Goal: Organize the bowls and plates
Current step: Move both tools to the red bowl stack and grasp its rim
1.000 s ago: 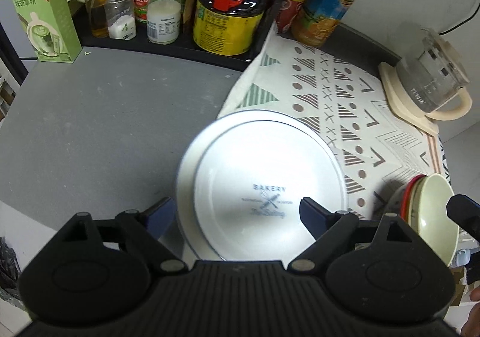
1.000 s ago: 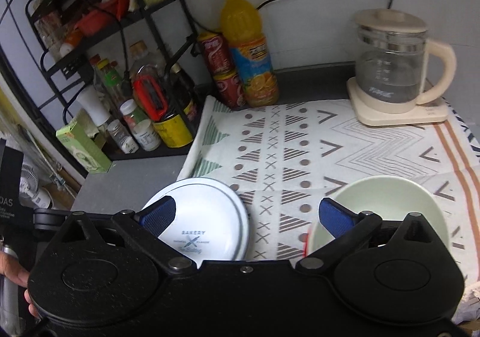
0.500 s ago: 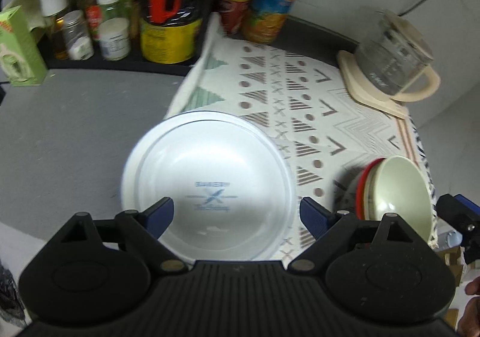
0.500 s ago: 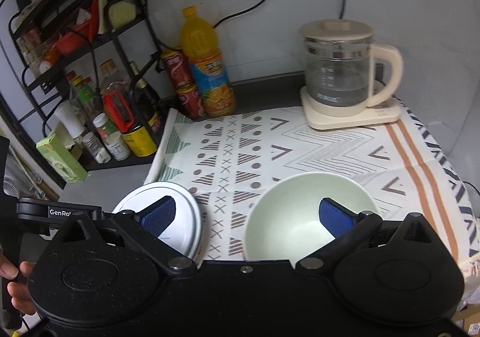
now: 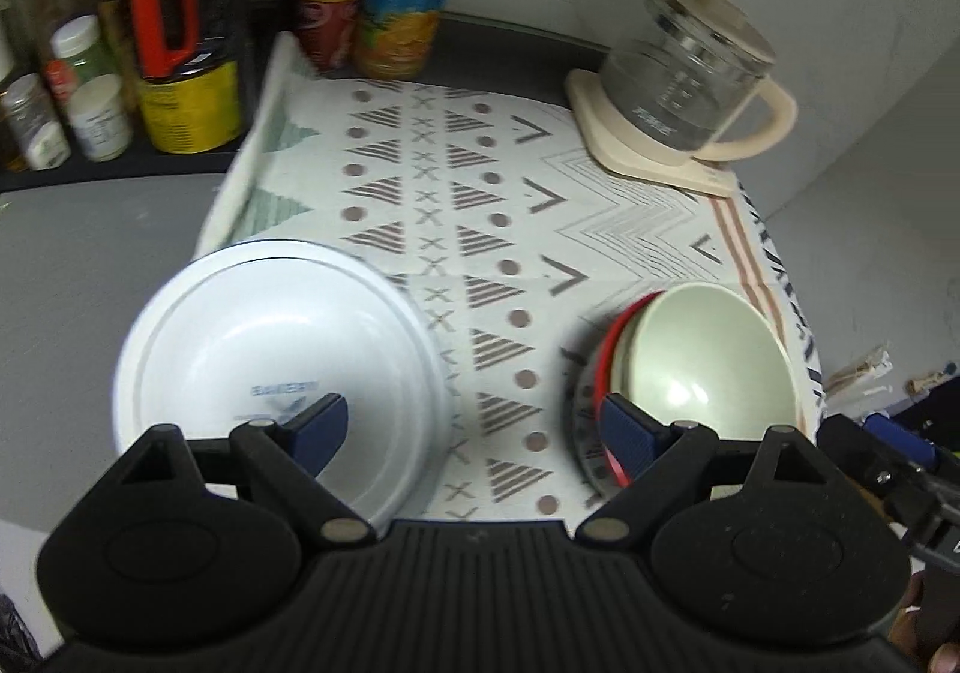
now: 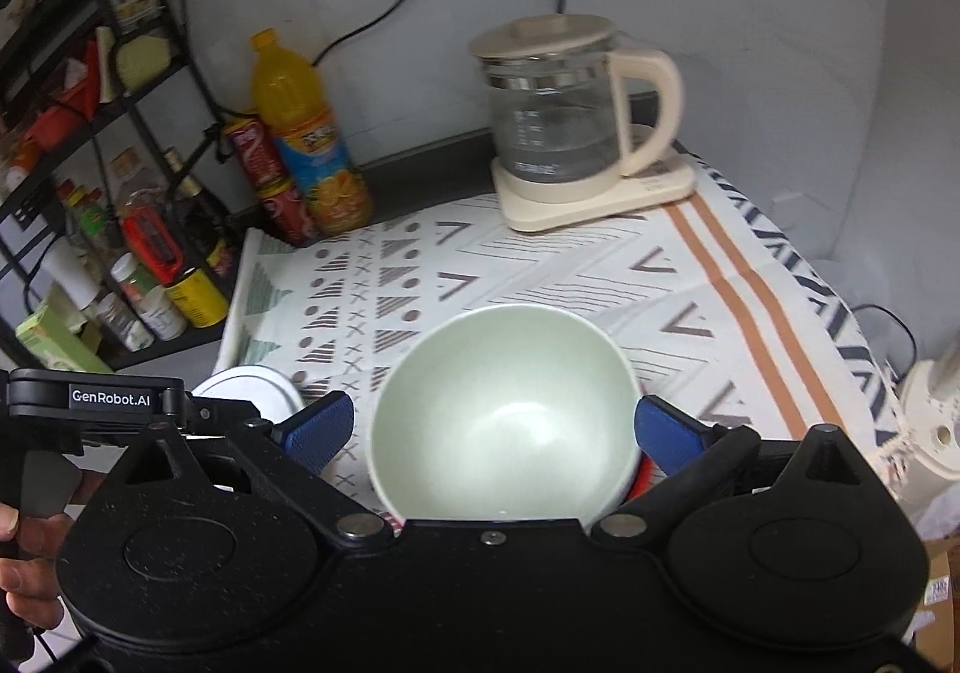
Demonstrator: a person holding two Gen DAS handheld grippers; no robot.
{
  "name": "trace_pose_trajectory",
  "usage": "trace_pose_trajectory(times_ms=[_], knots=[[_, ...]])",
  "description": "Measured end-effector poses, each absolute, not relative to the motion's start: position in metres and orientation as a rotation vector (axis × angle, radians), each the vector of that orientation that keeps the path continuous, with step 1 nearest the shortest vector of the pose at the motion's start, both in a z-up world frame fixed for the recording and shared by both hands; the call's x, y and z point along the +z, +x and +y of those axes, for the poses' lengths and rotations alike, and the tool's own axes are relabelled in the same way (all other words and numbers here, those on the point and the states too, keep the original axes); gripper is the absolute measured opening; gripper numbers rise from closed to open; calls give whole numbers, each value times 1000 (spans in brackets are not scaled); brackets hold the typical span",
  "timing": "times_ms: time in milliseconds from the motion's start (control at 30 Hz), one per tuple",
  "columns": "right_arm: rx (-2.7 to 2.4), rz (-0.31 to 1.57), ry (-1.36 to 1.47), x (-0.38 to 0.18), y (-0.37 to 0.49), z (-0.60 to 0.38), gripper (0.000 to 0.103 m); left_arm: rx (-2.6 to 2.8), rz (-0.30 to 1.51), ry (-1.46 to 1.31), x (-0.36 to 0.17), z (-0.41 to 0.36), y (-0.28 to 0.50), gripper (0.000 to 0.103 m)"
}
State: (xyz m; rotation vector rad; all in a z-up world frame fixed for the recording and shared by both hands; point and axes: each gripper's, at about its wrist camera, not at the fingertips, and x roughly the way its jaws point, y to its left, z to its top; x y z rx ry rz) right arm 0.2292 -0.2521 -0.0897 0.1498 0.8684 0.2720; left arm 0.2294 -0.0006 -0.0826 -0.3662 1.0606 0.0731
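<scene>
A stack of white plates [image 5: 276, 367] lies at the cloth's left edge, under the left finger of my left gripper [image 5: 474, 424]. That gripper is open over bare patterned cloth [image 5: 480, 193]. To its right a pale green bowl [image 5: 708, 367] is nested, tilted, in a red bowl [image 5: 606, 367] on a patterned plate [image 5: 579, 433]. In the right wrist view my right gripper [image 6: 492, 430] is open, with the green bowl [image 6: 504, 415] lying between and below its blue fingers. I see no pad pressing on it. The white plates [image 6: 246, 388] show behind the left finger.
A glass kettle [image 6: 564, 121] on its cream base stands at the back right of the cloth. An orange juice bottle [image 6: 306, 133] and red cans [image 6: 264, 175] stand at the back. A rack with jars and bottles [image 6: 144, 253] fills the left. Grey counter [image 5: 72, 265] lies left of the cloth.
Both grippers have swung to the right. In the left view the plates slid from the middle to the left and the bowls came in. The green bowl now sits centred between the right gripper's fingers.
</scene>
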Motion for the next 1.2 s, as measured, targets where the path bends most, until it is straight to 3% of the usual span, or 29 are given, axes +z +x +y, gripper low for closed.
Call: trace_pose_trajectory(times_ms=[833, 933, 1033, 1133, 1200], knots=[[50, 981, 291, -144, 232, -292, 99, -165, 1143, -239, -125, -68, 277, 87], [37, 1003, 301, -151, 233, -292, 95, -165, 1166, -234, -134, -70, 279, 87], [32, 1024, 308, -159, 234, -291, 86, -178, 1178, -233, -141, -71, 281, 86], [23, 1041, 323, -165, 235, -290, 81, -190, 1197, -235, -147, -72, 285, 79], [15, 1054, 329, -168, 236, -291, 75, -186, 1216, -251, -153, -71, 288, 69]])
